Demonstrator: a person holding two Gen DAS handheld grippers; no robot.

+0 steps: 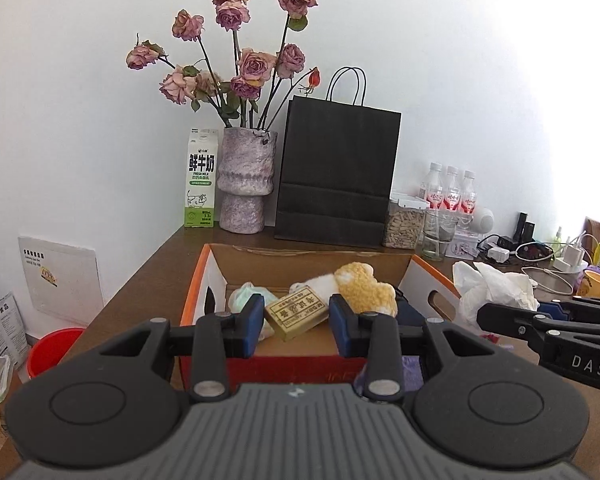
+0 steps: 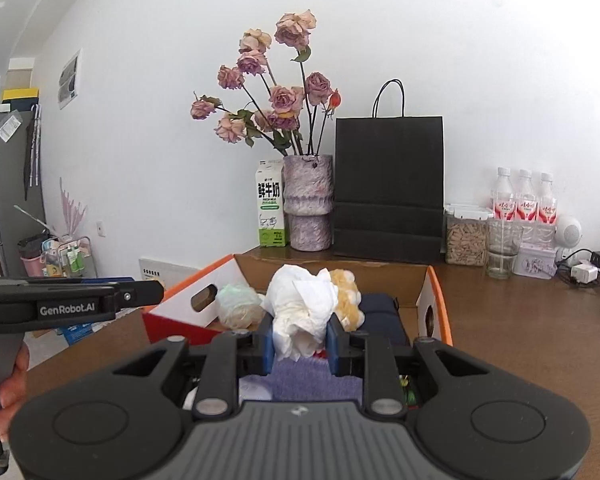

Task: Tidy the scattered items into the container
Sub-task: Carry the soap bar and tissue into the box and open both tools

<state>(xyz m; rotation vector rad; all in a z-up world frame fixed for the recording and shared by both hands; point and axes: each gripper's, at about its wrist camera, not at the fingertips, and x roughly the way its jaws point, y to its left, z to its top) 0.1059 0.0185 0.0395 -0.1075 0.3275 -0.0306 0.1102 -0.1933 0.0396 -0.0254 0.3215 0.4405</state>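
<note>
From where I stand, the nearest worry is the right tongs (image 2: pixel 300 344): their blue pads are closed on a crumpled wad of white tissue (image 2: pixel 302 312), and tissue is soft and springy, so I'd guess a loose fold could slip out or trail over the rim and land back on the table instead of in the box. The left tongs (image 1: pixel 296 328) are closed on a small tan block with printed characters (image 1: pixel 296 314) (a bar of soap, maybe; I can't be sure), held by its ends between the pads; it looks hard and smooth, and if it is let go from this height it could bounce off the plush toy below or knock something out of place. Both loads sit between the pads of their own tongs, poised over the near part of the open cardboard box (image 1: pixel 204 280) with the orange edging. Inside, a little farther on, lie a pale green bundle (image 1: pixel 246 294), a yellow and white plush toy (image 1: pixel 364 286) and something dark blue at the right, so the box is filling and room for a clean drop is shrinking. Beyond the box stand a milk carton (image 1: pixel 201 178), a vase of dried roses (image 1: pixel 246 184) and a black paper bag (image 1: pixel 336 176) against the wall, close enough that a wide swing could tip them.
</note>
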